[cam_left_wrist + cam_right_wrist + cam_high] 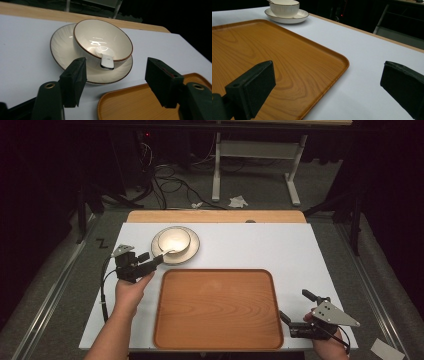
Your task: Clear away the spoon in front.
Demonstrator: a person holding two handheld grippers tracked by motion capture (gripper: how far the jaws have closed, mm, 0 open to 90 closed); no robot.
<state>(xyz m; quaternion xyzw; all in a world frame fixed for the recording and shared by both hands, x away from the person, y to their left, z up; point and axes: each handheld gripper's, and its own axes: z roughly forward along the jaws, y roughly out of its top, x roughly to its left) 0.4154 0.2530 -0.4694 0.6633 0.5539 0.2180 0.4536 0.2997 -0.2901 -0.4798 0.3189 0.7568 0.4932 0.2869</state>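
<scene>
A cream bowl (174, 240) with a brown rim stands on a matching plate (192, 251) at the back left of the white table. A white spoon (107, 62) lies in the bowl, its handle sticking out over the near rim. My left gripper (152, 260) is open just short of the plate's near left edge and points at the spoon handle, touching nothing; the left gripper view shows the bowl (102, 37) and plate (62, 47) beyond its tips (116, 72). My right gripper (295, 306) is open and empty at the wooden tray's (217, 309) right front corner.
The tray (274, 57) is bare and fills the table's front middle. The bowl (284, 7) and plate (294, 16) stand far beyond it in the right gripper view. White table surface (260, 245) lies behind and right of the tray. A desk frame and cables stand on the floor beyond.
</scene>
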